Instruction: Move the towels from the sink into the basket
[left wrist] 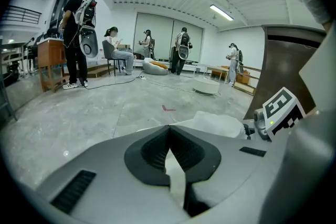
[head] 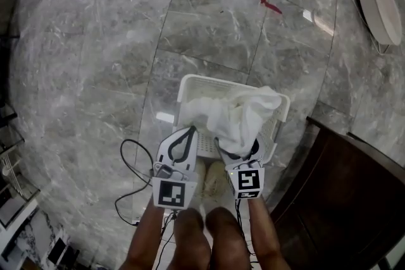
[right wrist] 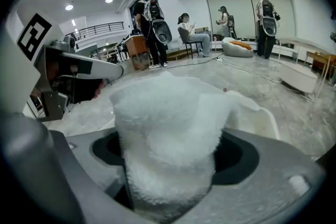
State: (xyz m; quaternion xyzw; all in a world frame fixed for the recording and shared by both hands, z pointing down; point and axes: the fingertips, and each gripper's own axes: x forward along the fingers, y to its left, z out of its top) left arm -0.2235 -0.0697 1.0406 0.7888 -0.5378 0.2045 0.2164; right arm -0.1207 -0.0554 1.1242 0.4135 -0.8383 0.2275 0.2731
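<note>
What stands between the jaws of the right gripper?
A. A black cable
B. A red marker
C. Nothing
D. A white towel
D: the right gripper view shows a white towel between the jaws, which stand wide apart.

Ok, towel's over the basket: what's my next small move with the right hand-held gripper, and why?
Probably draw the right hand-held gripper straight back off the towel. Its jaws stand apart around the towel, which already drapes into the basket, so it should stay there.
</note>
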